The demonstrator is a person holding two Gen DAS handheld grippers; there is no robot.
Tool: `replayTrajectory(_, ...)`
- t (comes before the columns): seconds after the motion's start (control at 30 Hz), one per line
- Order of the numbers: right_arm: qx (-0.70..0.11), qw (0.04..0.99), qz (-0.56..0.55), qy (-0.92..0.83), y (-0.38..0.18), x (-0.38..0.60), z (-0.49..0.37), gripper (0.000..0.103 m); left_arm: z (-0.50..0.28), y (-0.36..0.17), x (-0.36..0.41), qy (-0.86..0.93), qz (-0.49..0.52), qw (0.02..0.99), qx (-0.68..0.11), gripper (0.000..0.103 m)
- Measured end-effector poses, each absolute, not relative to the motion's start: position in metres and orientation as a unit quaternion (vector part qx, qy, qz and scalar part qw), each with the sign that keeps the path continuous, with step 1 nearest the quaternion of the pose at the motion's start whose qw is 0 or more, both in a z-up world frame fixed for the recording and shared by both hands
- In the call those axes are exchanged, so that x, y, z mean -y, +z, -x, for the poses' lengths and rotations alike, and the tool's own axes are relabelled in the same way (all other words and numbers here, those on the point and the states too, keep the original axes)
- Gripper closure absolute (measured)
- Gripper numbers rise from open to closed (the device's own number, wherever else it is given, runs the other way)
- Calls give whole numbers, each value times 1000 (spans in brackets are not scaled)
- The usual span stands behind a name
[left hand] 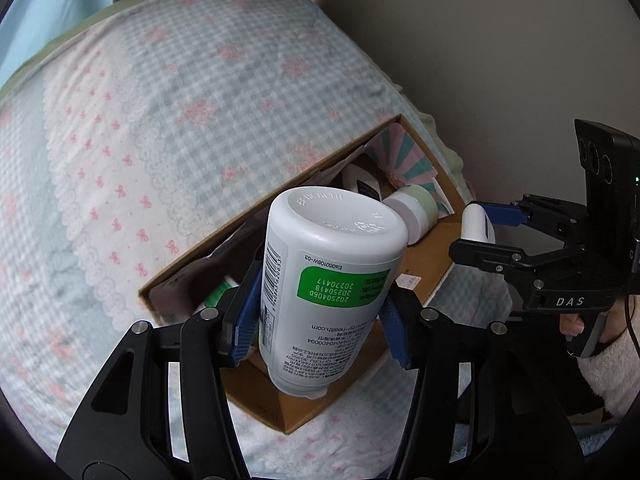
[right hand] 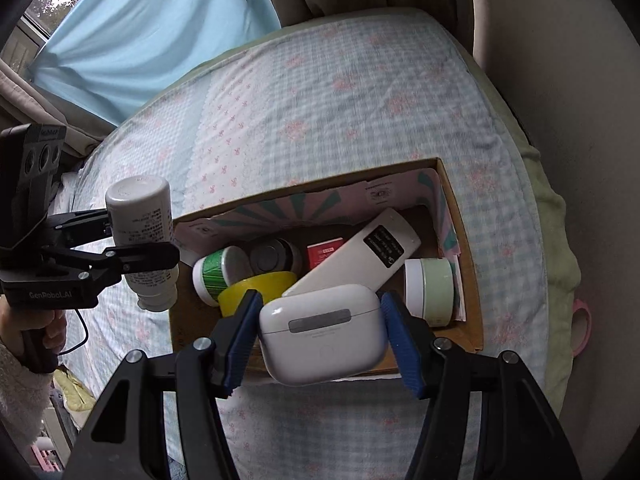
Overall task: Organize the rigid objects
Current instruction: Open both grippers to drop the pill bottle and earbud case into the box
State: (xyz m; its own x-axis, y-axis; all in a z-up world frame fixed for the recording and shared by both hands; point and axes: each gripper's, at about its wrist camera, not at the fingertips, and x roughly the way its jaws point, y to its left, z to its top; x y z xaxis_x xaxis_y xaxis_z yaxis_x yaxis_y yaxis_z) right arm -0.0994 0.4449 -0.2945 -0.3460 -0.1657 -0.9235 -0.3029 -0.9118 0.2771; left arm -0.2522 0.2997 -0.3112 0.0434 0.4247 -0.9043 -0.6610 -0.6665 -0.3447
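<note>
Left wrist view showed the left gripper [left hand: 320, 312] pinching a white supplement bottle [left hand: 328, 280] by its sides between the blue pads [left hand: 244, 320]. The bottle was upside down: its flat base faced the camera and pointed up and away, its cap end hung low, and its long axis ran steeply, slightly tilted. It hung above the near corner of an open cardboard box [left hand: 424, 256] that lay on a checked bedspread [left hand: 160, 140].

Right wrist view showed the right gripper [right hand: 320, 332] clamped on a white earbud case [right hand: 322, 332], held by its two short ends with its long axis crosswise between the pads and its hinge side facing the camera. The case hung over the near edge of the box. Inside the box lay a white remote [right hand: 360, 256] set diagonally, a pale green jar [right hand: 430, 286], a yellow tape roll [right hand: 256, 286], a green-labelled jar [right hand: 218, 272] and a red packet [right hand: 324, 250].
</note>
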Motion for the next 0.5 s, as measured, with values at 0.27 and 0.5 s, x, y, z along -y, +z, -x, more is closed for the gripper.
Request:
replayTrajectory(0.27, -222, 18, 579, 785, -335, -453, 98, 46, 256, -346, -362, 652, 603, 414, -197, 53)
replayTrajectory(0.5, -207, 7, 577, 790, -344, -452, 98, 46, 256, -356, -388, 638, 595, 420, -250, 53)
